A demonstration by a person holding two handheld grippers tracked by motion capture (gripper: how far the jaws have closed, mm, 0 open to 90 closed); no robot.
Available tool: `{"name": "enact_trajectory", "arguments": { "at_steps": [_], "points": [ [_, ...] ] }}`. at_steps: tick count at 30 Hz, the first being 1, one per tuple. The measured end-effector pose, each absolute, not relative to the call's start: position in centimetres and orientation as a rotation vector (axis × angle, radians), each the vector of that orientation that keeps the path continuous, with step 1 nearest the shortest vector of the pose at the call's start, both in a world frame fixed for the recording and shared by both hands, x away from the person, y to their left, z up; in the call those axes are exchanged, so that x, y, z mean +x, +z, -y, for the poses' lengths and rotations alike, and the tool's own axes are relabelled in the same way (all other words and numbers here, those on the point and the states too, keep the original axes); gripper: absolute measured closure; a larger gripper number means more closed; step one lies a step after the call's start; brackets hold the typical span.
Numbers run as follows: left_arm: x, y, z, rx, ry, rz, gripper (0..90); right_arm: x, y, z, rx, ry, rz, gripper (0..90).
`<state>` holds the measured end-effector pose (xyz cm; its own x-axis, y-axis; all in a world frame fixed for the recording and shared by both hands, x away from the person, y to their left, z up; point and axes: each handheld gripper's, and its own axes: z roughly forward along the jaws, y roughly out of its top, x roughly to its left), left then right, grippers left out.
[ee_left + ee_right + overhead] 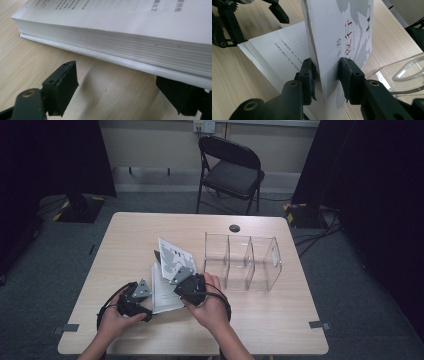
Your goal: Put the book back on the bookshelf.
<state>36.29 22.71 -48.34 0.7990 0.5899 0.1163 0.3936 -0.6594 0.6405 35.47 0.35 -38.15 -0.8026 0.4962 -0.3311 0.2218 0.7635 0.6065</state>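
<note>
Pinching the cover (342, 37) in your right claw (325, 72), you had the book (165, 292) half opened on the bench (260, 320); your left claw (125, 85) stood wide beside its pages, gripping nothing

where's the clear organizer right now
In the high view the clear organizer stands right of the table's centre, just right of the open book and the right gripper, below the table's round cable hole.

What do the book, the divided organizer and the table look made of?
Book: paper pages, a slightly glossy card cover with printed characters. Organizer: clear acrylic-like plastic, since the table shows through its walls. Table: pale wood-grain top, probably matte laminate.
</note>
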Motion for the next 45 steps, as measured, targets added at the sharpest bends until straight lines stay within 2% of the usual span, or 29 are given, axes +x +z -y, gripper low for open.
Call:
{"name": "enact_trajectory", "arguments": {
  "at_steps": [6, 21, 24, 32, 33, 34, 38, 43, 45],
  "points": [
    [36.0, -47.5, -22.3, 2.353, 0.469, -0.678, 19.5, 35.6, -37.9, -0.3, 0.532, 0.767, -2.474, 64.1],
    [35.4, -45.1, -21.6, 2.299, 0.567, -0.599, 16.8, 35.7, -36.5, -0.7, 0.498, 0.735, -2.508, 63.8],
    [35.3, -44.4, -21.3, 2.29, 0.604, -0.534, 16.2, 35.8, -36.0, -0.6, 0.489, 0.729, -2.519, 63.7],
    [35.4, -43.4, -19.4, 2.322, 0.604, -0.37, 16.8, 36.3, -34.9, 0.3, 0.466, 0.705, -2.529, 63.7],
    [35.4, -43.4, -19.4, 2.322, 0.604, -0.37, 17.7, 36.3, -34.9, 0.3, 0.466, 0.705, -2.529, 63.7],
    [35.3, -43.1, -19.2, 2.334, 0.573, -0.293, 26.5, 36.3, -34.8, 0.4, 0.466, 0.708, -2.539, 63.5],
    [35.0, -42.5, -19.1, 2.352, 0.625, -0.255, 38.7, 36.4, -34.9, 0.4, 0.453, 0.71, -2.548, 63.2],
    [34.6, -41.9, -18.8, 2.401, 0.678, -0.243, 45.9, 36.2, -35.0, 0.0, 0.414, 0.705, -2.548, 61.1],
    [34.7, -41.6, -18.9, 2.409, 0.672, -0.263, 48.5, 36.1, -35.2, 0.2, 0.425, 0.776, -2.551, 54.6]
  ]
}}
